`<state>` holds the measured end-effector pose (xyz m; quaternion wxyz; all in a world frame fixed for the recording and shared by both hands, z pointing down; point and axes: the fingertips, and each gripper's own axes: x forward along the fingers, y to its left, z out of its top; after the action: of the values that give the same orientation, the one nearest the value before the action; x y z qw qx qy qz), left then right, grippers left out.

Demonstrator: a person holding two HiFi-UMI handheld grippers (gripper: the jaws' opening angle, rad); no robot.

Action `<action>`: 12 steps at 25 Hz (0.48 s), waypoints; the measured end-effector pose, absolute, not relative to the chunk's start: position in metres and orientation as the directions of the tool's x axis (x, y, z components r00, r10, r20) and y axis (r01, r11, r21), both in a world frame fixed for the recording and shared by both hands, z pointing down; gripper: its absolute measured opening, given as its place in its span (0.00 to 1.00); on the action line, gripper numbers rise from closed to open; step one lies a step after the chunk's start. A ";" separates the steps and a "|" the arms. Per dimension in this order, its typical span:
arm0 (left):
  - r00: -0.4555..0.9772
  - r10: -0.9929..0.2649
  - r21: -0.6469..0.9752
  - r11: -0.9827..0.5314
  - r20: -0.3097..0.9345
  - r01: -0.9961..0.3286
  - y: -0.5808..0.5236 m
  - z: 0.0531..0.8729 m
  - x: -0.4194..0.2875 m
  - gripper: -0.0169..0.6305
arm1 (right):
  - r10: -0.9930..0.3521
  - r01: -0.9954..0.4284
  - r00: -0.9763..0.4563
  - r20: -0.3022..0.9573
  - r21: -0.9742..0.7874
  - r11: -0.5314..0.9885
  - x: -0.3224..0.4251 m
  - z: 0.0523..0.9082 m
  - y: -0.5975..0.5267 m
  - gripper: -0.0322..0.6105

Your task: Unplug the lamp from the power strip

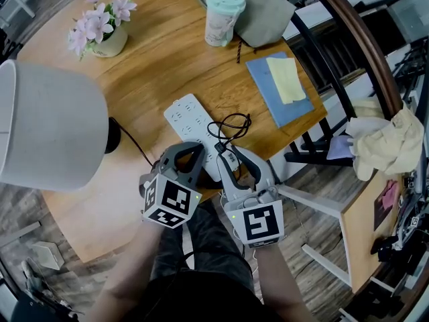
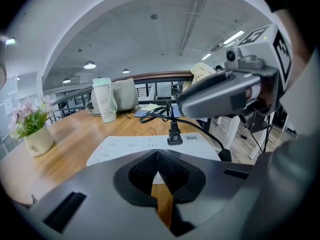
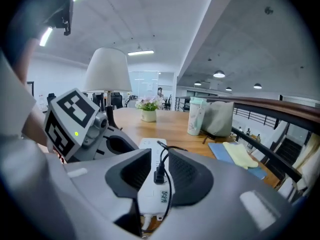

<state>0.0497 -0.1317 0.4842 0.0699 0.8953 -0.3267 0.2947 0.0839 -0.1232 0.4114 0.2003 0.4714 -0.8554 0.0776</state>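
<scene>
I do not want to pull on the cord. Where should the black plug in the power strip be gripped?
Grip the plug on its black body, below where the cord leaves it. It stands upright in the power strip, so bring the right gripper down from above, open fingers either side.

My head camera looks steeply down on my left tongs (image 1: 192, 150) and right tongs (image 1: 229, 154). Each tongs' own camera rides close behind its jaws, facing forward; all three share the power strip (image 1: 190, 118) just ahead.
</scene>
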 end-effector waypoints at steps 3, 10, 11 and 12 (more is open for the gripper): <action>0.612 -0.546 -0.069 -0.776 0.572 -0.627 -0.132 0.484 0.049 0.02 | -0.767 -0.839 -0.473 0.434 0.044 0.543 0.086 0.414 -0.126 0.23; 0.613 -0.543 -0.067 -0.777 0.574 -0.625 -0.132 0.484 0.049 0.02 | -0.711 -0.831 -0.465 0.527 0.019 0.557 0.085 0.444 -0.135 0.23; 0.613 -0.543 -0.068 -0.777 0.573 -0.625 -0.132 0.484 0.049 0.02 | -0.702 -0.828 -0.466 0.539 0.013 0.560 0.085 0.447 -0.136 0.23; 0.614 -0.543 -0.068 -0.778 0.572 -0.625 -0.132 0.484 0.050 0.02 | -0.694 -0.827 -0.468 0.547 0.006 0.562 0.084 0.450 -0.138 0.23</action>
<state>0.0499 -0.1315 0.4838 0.0693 0.8958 -0.3260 0.2941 0.0843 -0.1376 0.4502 0.2537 0.4491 -0.8466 0.1312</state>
